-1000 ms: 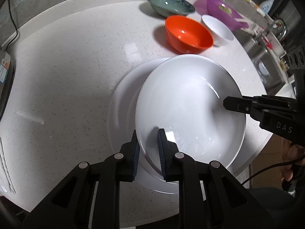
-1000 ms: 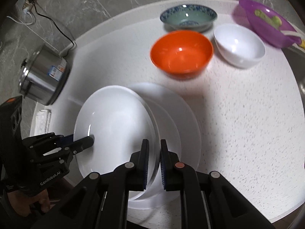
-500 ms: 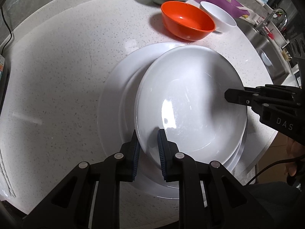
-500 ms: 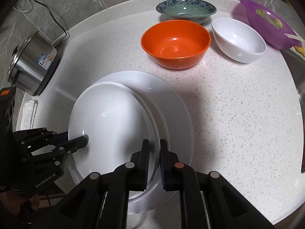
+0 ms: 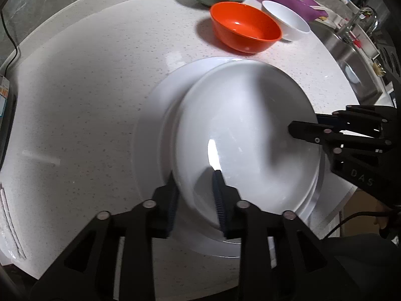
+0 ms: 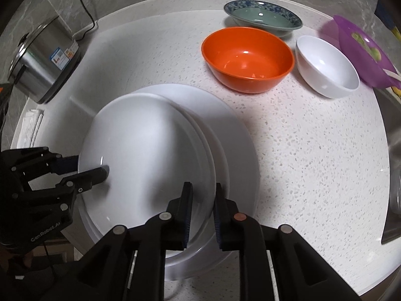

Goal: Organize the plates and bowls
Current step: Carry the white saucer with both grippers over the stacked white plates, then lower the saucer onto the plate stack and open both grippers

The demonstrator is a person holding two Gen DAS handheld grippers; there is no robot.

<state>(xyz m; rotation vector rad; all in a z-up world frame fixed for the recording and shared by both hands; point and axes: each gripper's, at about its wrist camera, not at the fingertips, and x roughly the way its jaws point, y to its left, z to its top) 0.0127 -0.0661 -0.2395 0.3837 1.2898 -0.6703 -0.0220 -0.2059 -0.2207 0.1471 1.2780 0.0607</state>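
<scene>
Two grippers astride the deep white plate's rim, left gripper and right gripper both just loosened

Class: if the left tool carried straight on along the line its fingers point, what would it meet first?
Most likely the rim of the top white plate, which sits between the left tool's just-opened fingers; just beneath it lies the larger white plate. Depth is hard to judge in this fisheye view.

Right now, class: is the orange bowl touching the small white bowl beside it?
Apart. The right wrist view shows a strip of speckled counter between the orange bowl and the white bowl.
</scene>
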